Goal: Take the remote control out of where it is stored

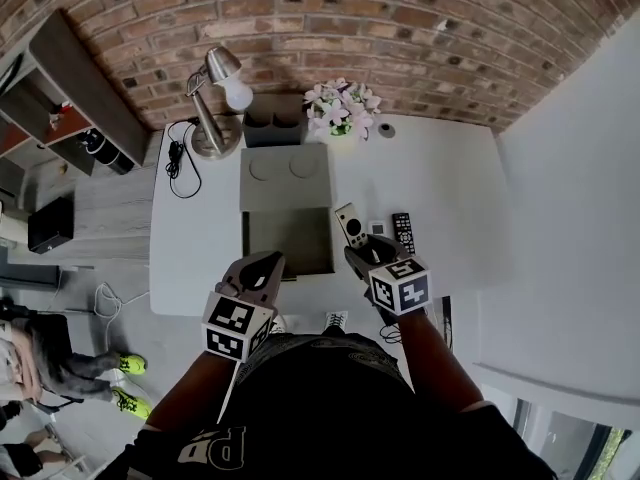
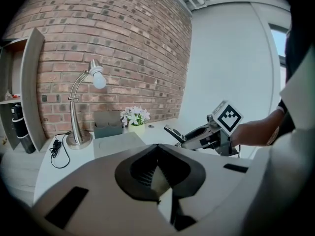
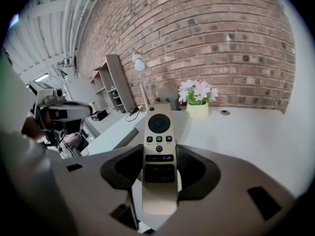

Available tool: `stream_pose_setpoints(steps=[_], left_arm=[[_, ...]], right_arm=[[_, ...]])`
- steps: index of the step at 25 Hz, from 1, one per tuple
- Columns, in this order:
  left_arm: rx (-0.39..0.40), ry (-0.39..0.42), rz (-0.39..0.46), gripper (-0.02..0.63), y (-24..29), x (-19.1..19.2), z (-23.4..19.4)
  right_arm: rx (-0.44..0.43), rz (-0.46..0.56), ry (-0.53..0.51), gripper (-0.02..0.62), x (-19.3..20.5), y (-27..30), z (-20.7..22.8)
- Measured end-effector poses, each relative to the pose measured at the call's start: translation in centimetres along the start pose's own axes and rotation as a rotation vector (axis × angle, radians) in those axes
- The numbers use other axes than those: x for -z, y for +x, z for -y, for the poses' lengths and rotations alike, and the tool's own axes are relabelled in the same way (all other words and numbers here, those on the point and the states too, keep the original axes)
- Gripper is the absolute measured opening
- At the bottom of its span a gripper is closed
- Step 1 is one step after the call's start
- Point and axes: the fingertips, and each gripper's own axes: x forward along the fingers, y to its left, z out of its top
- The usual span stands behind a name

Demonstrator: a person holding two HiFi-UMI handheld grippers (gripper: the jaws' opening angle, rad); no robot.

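My right gripper (image 1: pixel 358 254) is shut on a beige remote control (image 1: pixel 350 224), held above the white table (image 1: pixel 450 188) just right of an open grey box (image 1: pixel 288 240). In the right gripper view the remote (image 3: pixel 159 141) lies lengthwise between the jaws of the right gripper (image 3: pixel 159 167), buttons up and its round pad pointing away. The left gripper view shows the right gripper (image 2: pixel 203 136) with the remote (image 2: pixel 173 133) sticking out of it. My left gripper (image 1: pixel 264 266) hovers at the box's near left corner; its pads (image 2: pixel 147 173) meet with nothing between them.
The box's lid (image 1: pixel 285 175) lies folded back behind it. A black remote (image 1: pixel 403 230) and a small white item (image 1: pixel 377 228) lie on the table by the right gripper. At the back stand a desk lamp (image 1: pixel 215 98), a grey organiser (image 1: pixel 273 123) and potted flowers (image 1: pixel 342 108).
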Motion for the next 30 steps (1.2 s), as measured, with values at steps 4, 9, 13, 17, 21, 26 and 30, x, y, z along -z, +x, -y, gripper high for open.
stream_pose_setpoints(steps=[4,9,13,17,21,26,30], left_arm=[[0.038,0.012,-0.012,0.006,1.5,-0.3,1.5],[0.085,0.041,-0.019,0.006,3.3,-1.0,3.2],[0.103,0.048,-0.024,0.006,4.4,-1.3,4.2],[0.112,0.057,-0.028,0.006,5.3,-1.6,5.0],[0.110,0.071,-0.029,0.006,5.8,-2.0,5.4],[0.092,0.074,-0.028,0.006,6.0,-2.0,5.5],[0.077,0.070,-0.028,0.006,6.3,-2.0,5.4]], right_arm=[[0.070,0.008,0.064,0.209,1.1,-1.7,3.7],[0.154,0.009,0.131,0.209,2.8,-3.5,8.1],[0.229,-0.013,0.175,0.209,4.8,-4.5,11.8],[0.286,-0.038,0.219,0.209,6.8,-5.2,15.2],[0.338,-0.070,0.241,0.209,8.2,-5.7,18.3],[0.387,-0.108,0.259,0.209,10.0,-5.8,21.4],[0.400,-0.136,0.269,0.209,11.0,-5.6,23.0]])
